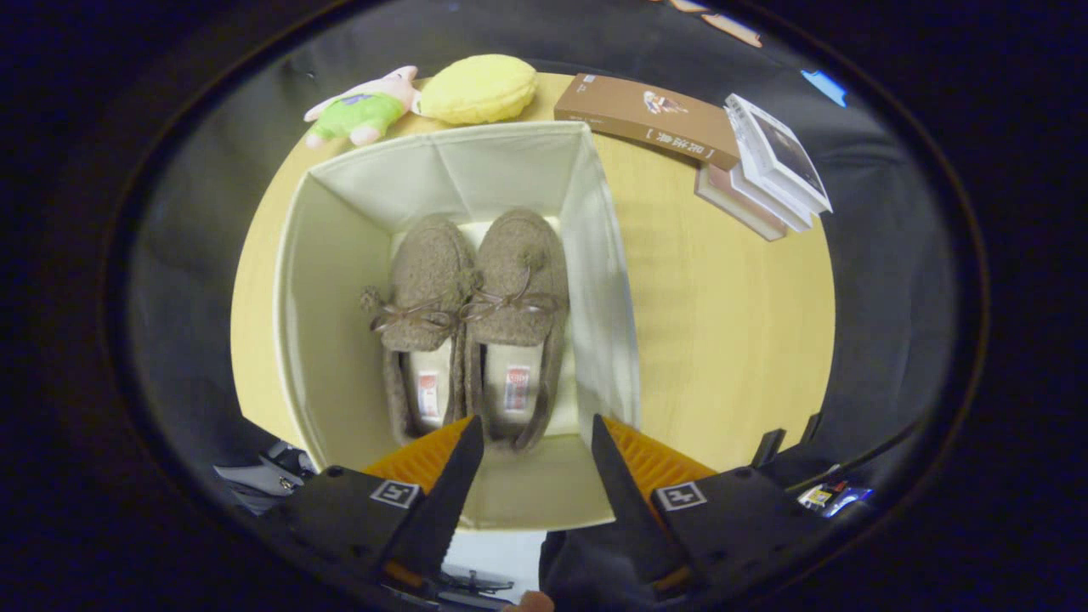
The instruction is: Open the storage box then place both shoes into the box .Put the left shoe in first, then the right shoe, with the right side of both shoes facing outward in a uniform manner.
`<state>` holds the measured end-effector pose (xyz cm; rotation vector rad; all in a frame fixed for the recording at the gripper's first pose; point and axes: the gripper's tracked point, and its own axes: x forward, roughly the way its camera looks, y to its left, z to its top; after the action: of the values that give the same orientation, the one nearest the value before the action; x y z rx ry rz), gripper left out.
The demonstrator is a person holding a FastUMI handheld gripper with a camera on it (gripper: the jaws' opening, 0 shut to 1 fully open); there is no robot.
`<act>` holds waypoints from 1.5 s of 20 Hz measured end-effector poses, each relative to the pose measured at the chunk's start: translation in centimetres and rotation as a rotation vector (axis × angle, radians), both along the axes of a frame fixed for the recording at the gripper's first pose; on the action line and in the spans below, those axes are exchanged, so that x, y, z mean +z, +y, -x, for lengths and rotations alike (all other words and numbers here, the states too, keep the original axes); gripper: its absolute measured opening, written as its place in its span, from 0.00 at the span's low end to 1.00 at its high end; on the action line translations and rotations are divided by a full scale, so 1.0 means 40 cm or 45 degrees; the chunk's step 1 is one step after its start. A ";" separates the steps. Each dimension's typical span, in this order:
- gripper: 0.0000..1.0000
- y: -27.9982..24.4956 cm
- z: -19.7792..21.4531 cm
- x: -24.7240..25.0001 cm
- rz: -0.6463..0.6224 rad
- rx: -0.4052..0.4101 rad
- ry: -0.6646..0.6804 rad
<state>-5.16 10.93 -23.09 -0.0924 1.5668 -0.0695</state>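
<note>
Fingers (537, 433) spread wide, holding nothing, hovering above near wall of storage box (340, 229); box open on table (722, 323); left shoe (422, 314) & right shoe (520, 306) side by side inside, toes pointing away, laid alike for uniform facing; looks done.
</note>
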 end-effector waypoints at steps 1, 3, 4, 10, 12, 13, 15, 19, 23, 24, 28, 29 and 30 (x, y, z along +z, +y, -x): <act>0.81 -0.015 0.007 0.023 0.013 -0.002 -0.010; 0.90 -0.055 0.012 0.067 0.043 -0.013 -0.046; 0.90 -0.081 0.015 0.091 0.067 -0.019 -0.068; 0.91 -0.259 -0.020 0.220 0.169 -0.161 -0.337; 0.91 -0.323 -0.040 0.255 0.203 -0.217 -0.458; 0.91 -0.356 -0.051 0.272 0.219 -0.246 -0.523; 0.92 -0.399 -0.076 0.302 0.219 -0.293 -0.657; 0.92 -0.463 -0.135 0.357 0.182 -0.327 -0.919; 0.93 -0.511 -0.190 0.414 0.134 -0.356 -1.194; 0.93 -0.519 -0.209 0.437 0.107 -0.360 -1.298; 0.93 -0.551 -0.235 0.507 0.063 -0.313 -1.612; 0.93 -0.560 -0.237 0.513 0.065 -0.302 -1.659; 0.93 -0.563 -0.232 0.524 0.057 -0.301 -1.700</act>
<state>4.13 -11.60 -2.12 0.0997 0.2342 -0.2855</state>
